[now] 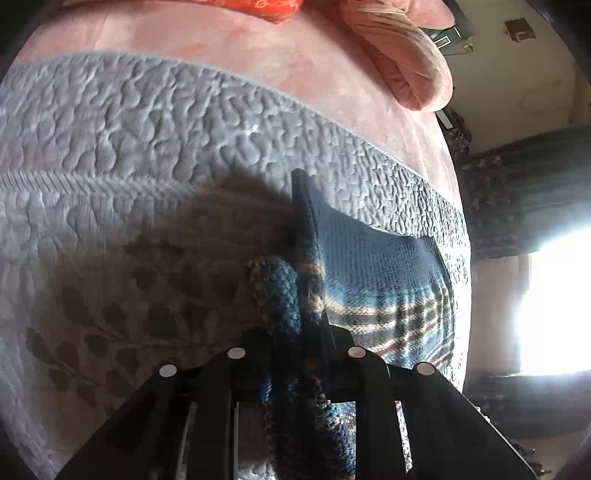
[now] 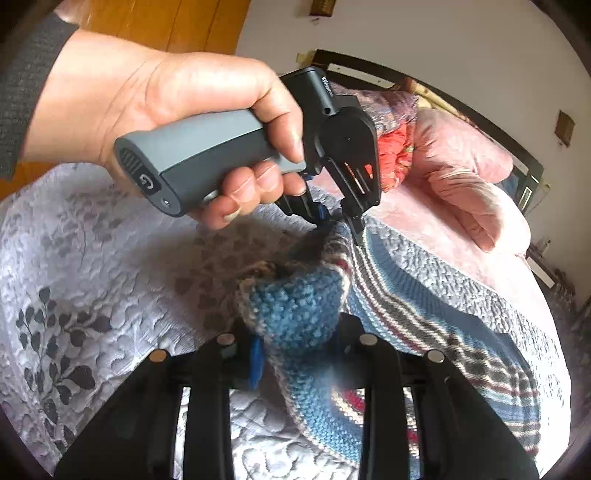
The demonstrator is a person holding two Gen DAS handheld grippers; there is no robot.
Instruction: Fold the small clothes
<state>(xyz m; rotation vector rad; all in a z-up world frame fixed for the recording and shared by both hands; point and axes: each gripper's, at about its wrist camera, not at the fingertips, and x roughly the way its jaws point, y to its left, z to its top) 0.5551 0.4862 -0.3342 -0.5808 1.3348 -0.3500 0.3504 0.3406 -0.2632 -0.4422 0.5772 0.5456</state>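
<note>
Folding looks only begun, going by the left wrist view: the left gripper (image 1: 295, 354) has its jaws closed on a bunched edge of a knitted garment (image 1: 384, 280), blue with pale and red stripes, and lifts that edge off the bed while the rest trails flat toward the bed's right edge. No finished fold shows, so I judge the first fold is in hand and the rest is still to do. The garment lies on a grey quilted bedspread (image 1: 147, 129) with a leaf pattern; beyond it is a pink blanket (image 1: 258, 48), a rolled pink pillow (image 1: 406, 62) toward the head of the bed, and a bright window (image 1: 554, 302) at the right. In the right wrist view, the right gripper (image 2: 295, 350) is likewise clamped on a thick blue fold of the knit (image 2: 295, 314), near where the left gripper (image 2: 332, 221), held by a hand (image 2: 166, 110), pinches the same garment. The striped body spreads flat toward the far right side of the bed. A dark headboard (image 2: 443, 96), white wall and wooden door (image 2: 166, 22) close the room.
</note>
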